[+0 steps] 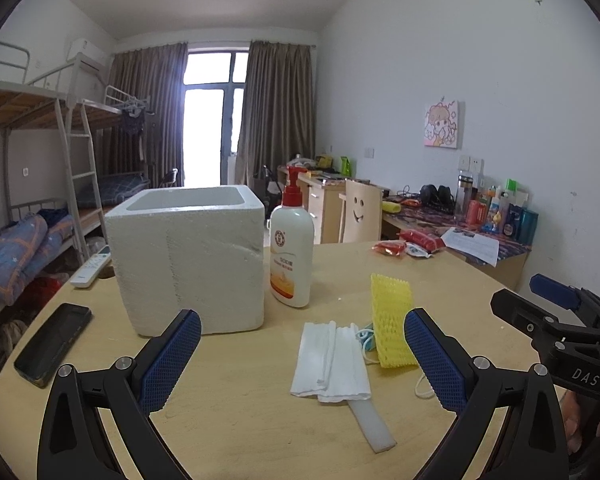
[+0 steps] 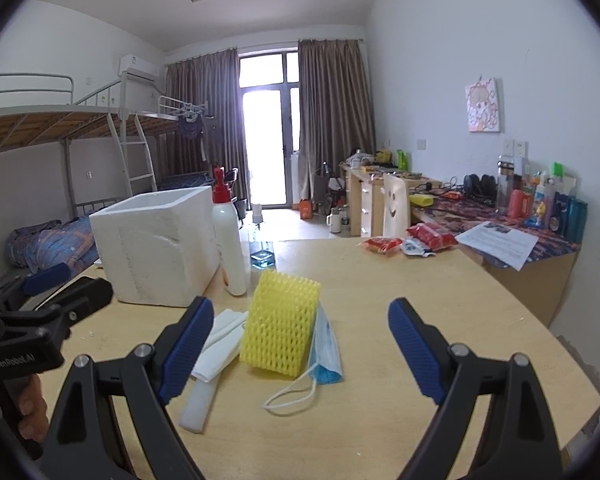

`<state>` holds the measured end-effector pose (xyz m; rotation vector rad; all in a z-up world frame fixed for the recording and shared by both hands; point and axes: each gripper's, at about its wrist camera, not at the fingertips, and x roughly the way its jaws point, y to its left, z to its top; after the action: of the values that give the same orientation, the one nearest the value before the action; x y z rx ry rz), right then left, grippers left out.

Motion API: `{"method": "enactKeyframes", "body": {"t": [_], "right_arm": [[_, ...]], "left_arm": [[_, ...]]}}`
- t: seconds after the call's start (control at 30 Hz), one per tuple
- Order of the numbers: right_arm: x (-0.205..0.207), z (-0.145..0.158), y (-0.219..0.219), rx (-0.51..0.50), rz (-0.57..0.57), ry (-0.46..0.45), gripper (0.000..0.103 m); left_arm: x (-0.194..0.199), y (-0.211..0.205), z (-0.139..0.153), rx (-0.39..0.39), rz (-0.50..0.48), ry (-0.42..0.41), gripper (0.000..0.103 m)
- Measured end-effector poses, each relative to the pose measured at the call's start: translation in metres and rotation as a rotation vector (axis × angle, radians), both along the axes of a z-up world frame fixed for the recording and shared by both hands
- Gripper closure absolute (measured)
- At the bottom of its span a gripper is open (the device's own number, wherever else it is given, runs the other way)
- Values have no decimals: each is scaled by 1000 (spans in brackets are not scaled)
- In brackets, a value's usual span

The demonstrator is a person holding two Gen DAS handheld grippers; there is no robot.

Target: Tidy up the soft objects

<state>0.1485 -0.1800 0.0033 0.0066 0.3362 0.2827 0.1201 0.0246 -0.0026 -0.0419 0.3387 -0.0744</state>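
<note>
A pile of soft objects lies on the wooden table (image 1: 240, 432): a yellow foam net sleeve (image 1: 392, 320) (image 2: 280, 324), a folded white tissue (image 1: 332, 364) (image 2: 220, 340), a blue face mask (image 2: 326, 352) partly under the net, and a white foam strip (image 1: 370, 424) (image 2: 198, 404). A white styrofoam box (image 1: 188, 260) (image 2: 156, 248), open at the top, stands behind them to the left. My left gripper (image 1: 302, 356) is open and empty just before the tissue. My right gripper (image 2: 300, 346) is open and empty, with the net and mask between its fingers.
A lotion pump bottle (image 1: 292, 248) (image 2: 228, 240) stands right of the box. A black phone (image 1: 54, 344) and a white remote (image 1: 90, 266) lie at the table's left. Red snack packets (image 2: 404, 242) lie at the far edge. A cluttered desk (image 2: 500, 220) runs along the right wall.
</note>
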Motion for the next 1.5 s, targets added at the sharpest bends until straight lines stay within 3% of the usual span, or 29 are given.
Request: {"method": "enactKeyframes", "body": {"t": [0.4, 0.97, 1.2, 1.5], "right_arm": [[28, -13, 4, -67, 10, 93, 11], [66, -36, -5, -109, 17, 273, 11], [78, -49, -5, -147, 14, 340, 11], [86, -62, -7, -159, 27, 392, 18]], "left_arm": [[30, -4, -8, 11, -33, 101, 1], [81, -14, -39, 21, -68, 335, 2], [99, -20, -61, 27, -75, 438, 9], [107, -23, -72, 33, -90, 495, 25]]}}
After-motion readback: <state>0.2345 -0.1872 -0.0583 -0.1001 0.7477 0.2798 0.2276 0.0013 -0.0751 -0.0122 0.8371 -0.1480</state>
